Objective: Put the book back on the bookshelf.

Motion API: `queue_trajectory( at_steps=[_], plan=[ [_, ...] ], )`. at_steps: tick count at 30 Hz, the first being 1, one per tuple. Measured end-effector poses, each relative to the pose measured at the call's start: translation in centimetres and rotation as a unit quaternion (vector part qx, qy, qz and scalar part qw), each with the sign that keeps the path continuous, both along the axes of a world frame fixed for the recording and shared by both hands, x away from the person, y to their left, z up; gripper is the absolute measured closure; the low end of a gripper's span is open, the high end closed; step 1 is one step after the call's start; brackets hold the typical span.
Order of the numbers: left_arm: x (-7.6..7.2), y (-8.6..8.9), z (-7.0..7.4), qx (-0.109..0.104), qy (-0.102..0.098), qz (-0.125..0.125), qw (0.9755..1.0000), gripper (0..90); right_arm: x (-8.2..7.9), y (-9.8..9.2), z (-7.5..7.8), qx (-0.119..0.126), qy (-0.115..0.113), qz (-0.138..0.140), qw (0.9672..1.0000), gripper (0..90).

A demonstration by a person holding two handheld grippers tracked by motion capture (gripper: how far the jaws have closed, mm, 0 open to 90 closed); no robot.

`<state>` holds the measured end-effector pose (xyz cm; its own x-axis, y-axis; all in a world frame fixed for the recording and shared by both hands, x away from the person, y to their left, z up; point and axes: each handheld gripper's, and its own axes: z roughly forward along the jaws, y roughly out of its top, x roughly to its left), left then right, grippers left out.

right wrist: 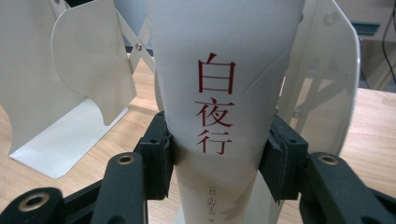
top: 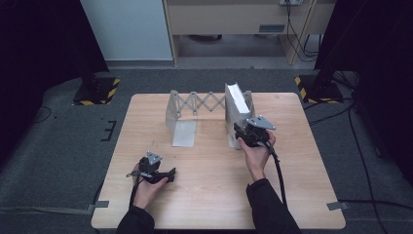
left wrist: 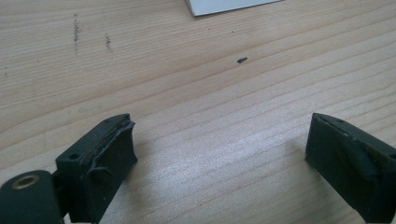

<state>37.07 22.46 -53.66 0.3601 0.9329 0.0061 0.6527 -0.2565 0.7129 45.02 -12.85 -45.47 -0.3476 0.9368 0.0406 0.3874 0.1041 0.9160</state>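
2 claws: 1 in each hand, both over the wooden worktop [top: 214, 185].
Left hand pose: the left hand [top: 146, 187] lay low on the near left part of the worktop, forearm coming in from the near edge, the left claw [top: 170, 174] pointing level towards the right across the boards.
Left claw state: its jaws stood wide apart in the left gripper view, left claw [left wrist: 219, 163] with bare wood between the pads and nothing held.
Right hand pose: the right hand [top: 257, 153] reached forward from the near edge, forearm stretched up the right half of the worktop, the right claw [top: 237, 132] pointing away from the person at the rack's right end.
Right claw state: clamped on the spine of the white book [right wrist: 224, 93], right claw [right wrist: 217, 154], 1 pad pressed to each side of it.
Books: 1, the white book [top: 235, 100], standing upright at the right end of the rack, spine towards the person, with 3 large red characters down the spine.
Book's place: between the rack's white plates, just beside the right-hand plate [right wrist: 327, 79].
Racks: 1 white expanding book rack [top: 204, 105] at the far middle of the worktop, its scissor links stretched between the left plate [top: 176, 117] and the book's end.
Small marks: 1 dark speck [left wrist: 242, 59] on the wood ahead of the left claw.
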Motion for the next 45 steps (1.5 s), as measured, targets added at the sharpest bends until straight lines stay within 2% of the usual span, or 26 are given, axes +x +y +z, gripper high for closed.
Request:
queue_trajectory(
  at_steps=[5,10,12,16,18,24,28,32,34,36,38,45],
  plan=[
    [0.0,0.0,0.0,0.000,0.000,0.000,1.0000,7.0,-0.1,1.0,0.2,-0.002,0.007,-0.014,0.9999,50.4],
    [0.0,0.0,0.0,0.000,0.000,0.000,1.0000,7.0,-0.2,0.6,-0.4,0.013,-0.009,0.003,0.9999,48.0],
    [0.0,0.0,0.0,0.000,0.000,0.000,1.0000,7.0,-0.3,0.4,-0.9,0.004,-0.010,0.010,0.9999,47.0],
    [0.0,0.0,0.0,0.000,0.000,0.000,1.0000,7.0,-0.5,0.4,-1.8,-0.001,-0.004,0.009,1.0000,48.9],
    [0.0,0.0,0.0,0.000,0.000,0.000,1.0000,6.9,-0.5,0.5,-1.9,0.004,-0.007,0.002,1.0000,49.5],
    [0.0,0.0,0.0,0.000,0.001,0.000,1.0000,6.6,-0.6,1.4,-1.6,0.007,0.004,-0.018,0.9998,49.6],
    [0.0,-0.1,0.0,0.000,0.001,0.000,1.0000,6.5,-0.6,2.2,-1.5,0.011,0.008,-0.021,0.9997,48.2],
    [0.0,-0.1,0.0,0.000,0.001,0.000,1.0000,6.5,-0.6,2.0,-1.9,0.019,-0.004,-0.011,0.9997,46.7],
    [0.0,-0.1,0.0,0.000,0.001,0.000,1.0000,6.6,-0.8,1.7,-2.2,0.024,-0.007,-0.005,0.9997,46.6],
    [0.0,-0.1,0.0,0.001,0.001,0.000,1.0000,6.6,-0.9,1.7,-2.7,0.017,-0.003,-0.001,0.9999,47.5],
    [0.0,-0.1,0.0,0.001,0.001,0.000,1.0000,6.6,-1.0,1.5,-3.1,0.023,-0.007,0.000,0.9997,48.2],
    [0.0,-0.1,0.0,0.001,0.001,0.001,1.0000,6.3,-1.0,2.2,-2.9,0.018,-0.001,-0.008,0.9998,48.3]
  ],
)
